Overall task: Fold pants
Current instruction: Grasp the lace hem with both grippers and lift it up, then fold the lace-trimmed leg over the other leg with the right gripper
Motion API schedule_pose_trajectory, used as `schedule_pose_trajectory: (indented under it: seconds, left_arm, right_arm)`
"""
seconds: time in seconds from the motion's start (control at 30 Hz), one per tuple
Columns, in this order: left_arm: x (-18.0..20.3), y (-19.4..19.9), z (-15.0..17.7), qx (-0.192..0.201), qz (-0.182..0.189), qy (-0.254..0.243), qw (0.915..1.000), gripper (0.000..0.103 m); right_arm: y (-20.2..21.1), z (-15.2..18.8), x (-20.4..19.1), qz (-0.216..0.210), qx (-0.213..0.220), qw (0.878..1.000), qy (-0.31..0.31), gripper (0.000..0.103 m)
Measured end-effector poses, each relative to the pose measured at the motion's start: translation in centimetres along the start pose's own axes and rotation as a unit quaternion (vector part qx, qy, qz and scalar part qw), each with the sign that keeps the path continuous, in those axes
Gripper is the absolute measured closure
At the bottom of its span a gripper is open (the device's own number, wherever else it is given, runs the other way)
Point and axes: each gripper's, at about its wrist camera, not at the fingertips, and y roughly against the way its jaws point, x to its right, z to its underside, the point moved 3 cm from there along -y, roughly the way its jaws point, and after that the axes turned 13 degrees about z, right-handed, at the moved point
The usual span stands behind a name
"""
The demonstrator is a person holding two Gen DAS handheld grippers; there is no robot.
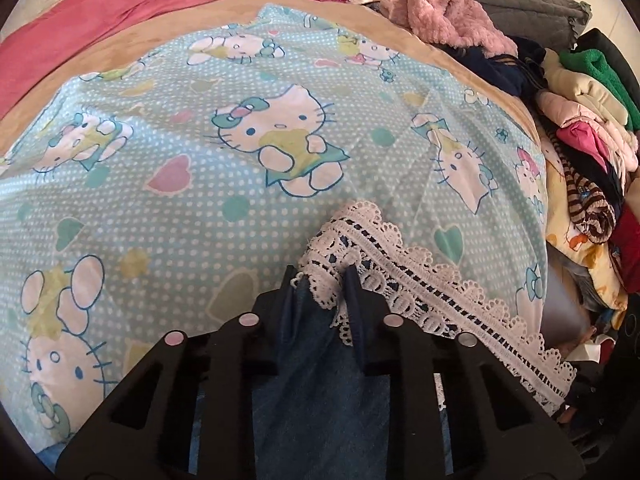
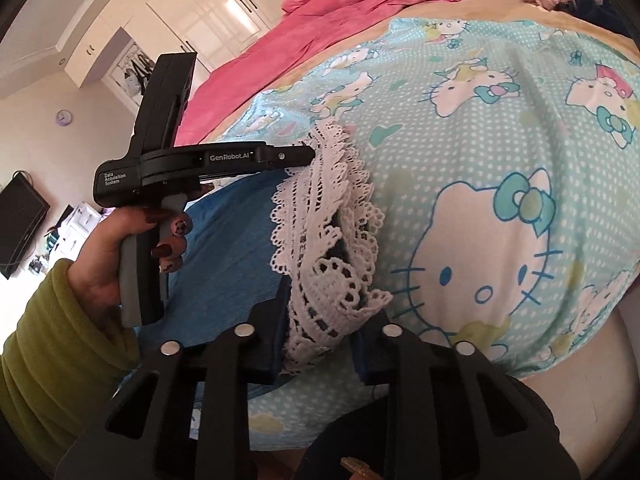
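Note:
The pants are blue denim [image 1: 320,400] with a broad white lace hem [image 1: 420,280], lying on a bed. In the left wrist view my left gripper [image 1: 324,284] is shut on one end of the lace hem, and the denim hangs back between its fingers. The right wrist view shows my right gripper [image 2: 320,288] shut on the bunched lace hem [image 2: 320,200] at its other end. The denim [image 2: 232,240] spreads away to the left. My left gripper [image 2: 306,154] appears there too, held by a hand in a green sleeve [image 2: 52,340], its tips pinching the lace.
A light blue cartoon-cat bedsheet [image 1: 200,200] covers the bed. A pink blanket [image 1: 80,20] lies at the far side. Clothes are piled [image 1: 592,120] along the right edge beside a grey pillow [image 1: 500,0]. White wardrobes [image 2: 200,8] and a dark screen [image 2: 20,220] stand beyond.

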Motion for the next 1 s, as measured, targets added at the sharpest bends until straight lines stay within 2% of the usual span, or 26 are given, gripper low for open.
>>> schedule_pose_trajectory:
  seconds: [0.1,0.2,0.3,0.4,0.6,0.77,0.87,0.97,1.0]
  left_arm:
    - [-0.2,1.0,-0.1,0.016,0.010,0.010,0.9998,0.093]
    - [-0.2,2.5,-0.1,0.035,0.030,0.019,0.9987,0.094]
    - [0.0,4.4,0.1,0.058,0.048,0.020,0.9969,0.094]
    - [-0.1,6.7,0.4,0.084,0.059,0.028,0.9944,0.094]
    - [-1.8,12.0,2.5,0.131,0.049,0.046,0.9892,0.094]
    - [-4.4,15.3,5.6,0.150,0.029,0.082,0.9849,0.093]
    - [-6.2,17.3,8.4,0.167,0.012,0.115,0.9792,0.087]
    - [-8.5,19.5,12.1,0.191,0.001,0.179,0.9651,0.074]
    - [-9.5,20.5,14.0,0.203,-0.002,0.212,0.9559,0.071]
  right_arm:
    - [0.5,0.0,-0.6,-0.005,0.010,1.000,0.008,0.083]
    - [1.9,-0.4,-1.9,-0.015,0.038,0.999,0.028,0.083]
    - [3.9,-0.5,-4.4,-0.018,0.072,0.995,0.071,0.083]
    - [4.9,-0.9,-6.3,-0.026,0.083,0.992,0.092,0.083]
    - [5.3,-0.8,-11.3,-0.049,0.086,0.984,0.151,0.083]
    - [4.0,0.8,-16.5,-0.060,0.070,0.971,0.221,0.083]
    - [2.2,2.6,-19.0,-0.058,0.053,0.961,0.267,0.083]
    - [0.4,5.3,-20.9,-0.041,0.037,0.947,0.317,0.083]
    - [0.1,6.2,-21.5,-0.034,0.036,0.941,0.335,0.083]
